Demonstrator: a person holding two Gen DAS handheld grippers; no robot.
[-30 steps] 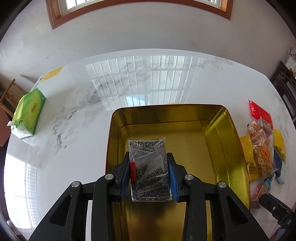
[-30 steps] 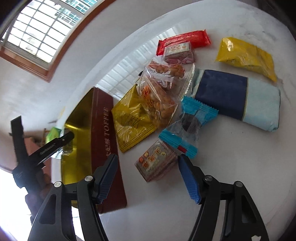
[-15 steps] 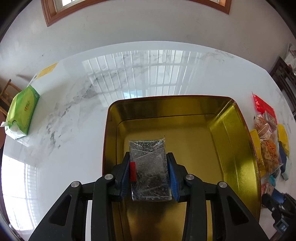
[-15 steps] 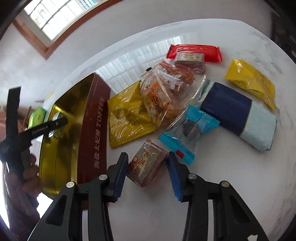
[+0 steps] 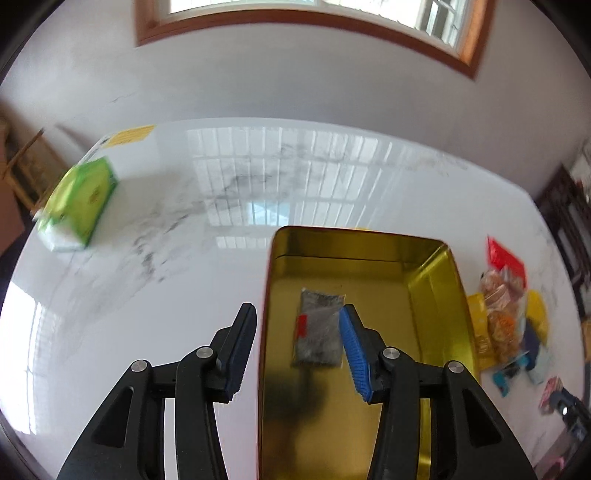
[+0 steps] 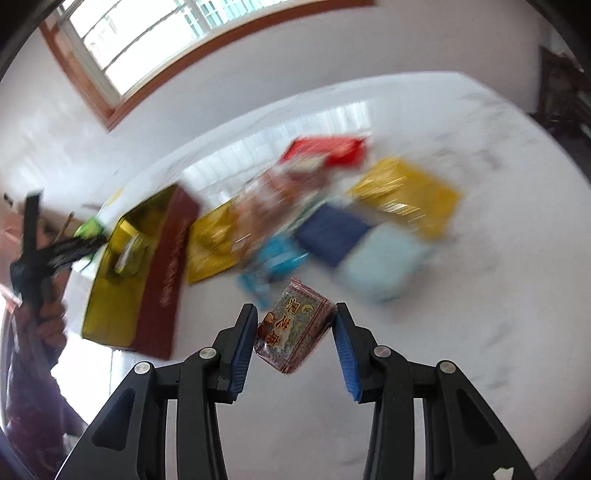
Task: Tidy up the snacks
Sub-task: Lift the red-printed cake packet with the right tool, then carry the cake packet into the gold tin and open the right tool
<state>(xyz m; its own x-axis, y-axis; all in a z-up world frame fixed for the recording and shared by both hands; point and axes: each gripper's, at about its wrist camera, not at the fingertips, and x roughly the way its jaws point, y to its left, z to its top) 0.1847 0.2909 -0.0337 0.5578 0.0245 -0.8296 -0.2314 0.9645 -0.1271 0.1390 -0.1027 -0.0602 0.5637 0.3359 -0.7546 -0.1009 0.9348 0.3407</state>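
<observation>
A white marble table with grey veining carries everything else. Near its far left corner lies a green tissue pack, and just beyond the pack a yellow label sits flat on the table. Past that corner stands a wooden chair. Behind the table, a wood-framed window is set in the white wall.

White marble-veined table, gold tin set on it, green pack at far left, blurred snack packets heaped beside the tin
</observation>
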